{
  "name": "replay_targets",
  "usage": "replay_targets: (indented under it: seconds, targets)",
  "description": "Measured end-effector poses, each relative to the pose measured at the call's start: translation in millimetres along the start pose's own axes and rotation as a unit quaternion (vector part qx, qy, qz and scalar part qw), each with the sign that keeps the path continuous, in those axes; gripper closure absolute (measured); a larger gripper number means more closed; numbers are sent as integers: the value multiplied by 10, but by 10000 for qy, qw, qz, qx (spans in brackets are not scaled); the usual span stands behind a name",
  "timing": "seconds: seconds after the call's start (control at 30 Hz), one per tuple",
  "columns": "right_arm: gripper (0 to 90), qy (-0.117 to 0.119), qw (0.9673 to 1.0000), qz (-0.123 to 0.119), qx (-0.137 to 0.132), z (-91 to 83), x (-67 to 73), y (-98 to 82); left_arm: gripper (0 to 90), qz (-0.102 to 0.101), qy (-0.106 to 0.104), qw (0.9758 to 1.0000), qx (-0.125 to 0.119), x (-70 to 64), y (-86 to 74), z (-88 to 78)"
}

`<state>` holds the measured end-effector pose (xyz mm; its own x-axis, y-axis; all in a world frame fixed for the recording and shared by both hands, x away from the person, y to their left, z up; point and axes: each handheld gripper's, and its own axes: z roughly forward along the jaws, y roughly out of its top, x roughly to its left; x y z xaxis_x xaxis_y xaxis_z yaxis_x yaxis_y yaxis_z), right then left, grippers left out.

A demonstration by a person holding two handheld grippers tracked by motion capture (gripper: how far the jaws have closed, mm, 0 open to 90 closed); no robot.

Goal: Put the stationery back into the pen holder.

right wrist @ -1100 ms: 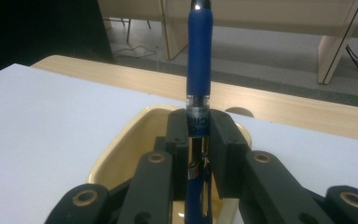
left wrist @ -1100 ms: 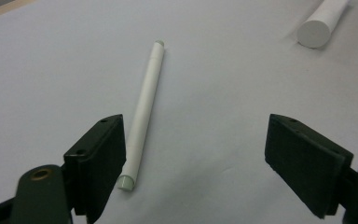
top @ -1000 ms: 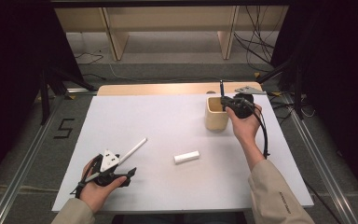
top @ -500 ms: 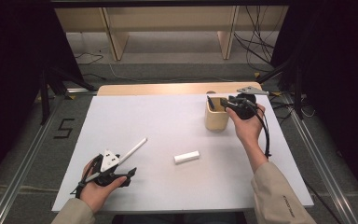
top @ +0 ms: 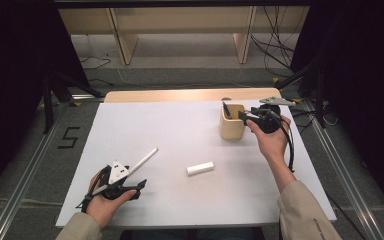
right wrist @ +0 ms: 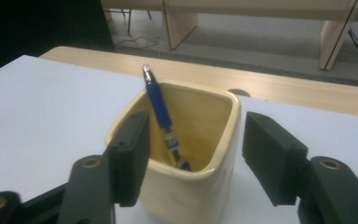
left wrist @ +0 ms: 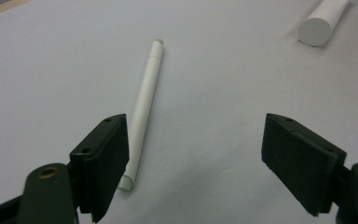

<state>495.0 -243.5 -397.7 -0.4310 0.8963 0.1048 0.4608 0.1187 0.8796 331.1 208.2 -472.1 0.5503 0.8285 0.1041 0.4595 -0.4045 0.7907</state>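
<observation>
Cream cup (top: pixel 231 122), right tool (top: pixel 244 116) jaws just opened, empty, level beside it

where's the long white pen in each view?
High view: white pen lies at lower left, just up-right of the left gripper.
Left gripper view: left of centre, its near end by the left finger.
Right gripper view: not in it.
Shared landmark: the short white cylinder, at the top right corner in the left gripper view.
</observation>
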Motion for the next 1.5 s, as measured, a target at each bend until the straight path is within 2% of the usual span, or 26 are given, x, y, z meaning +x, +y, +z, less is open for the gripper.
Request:
replay_targets:
  seconds: [0.23, 0.5, 0.77, 1.13, 1.5]
  targets:
    - [383, 142, 9999, 56, 60, -115, 12, -21, 258, -53, 50, 10000, 5, 19, 11, 4]
    - [365, 236, 9995, -51, 180, -235, 55, -104, 329, -45, 147, 9999, 18, 67, 66, 7]
    - [363, 292, 9990, -158, 291, -317, 92, -191, 417, 327, 254, 9987, 300, 60, 165, 25]
    - [334, 366, 9982, -268, 404, -397, 165, -332, 495, 361, 274, 9968, 655, 168, 300, 126]
    - [294, 423, 9966, -338, 628, -427, 216, -459, 521, 315, 180, 9960, 818, 194, 368, 220]
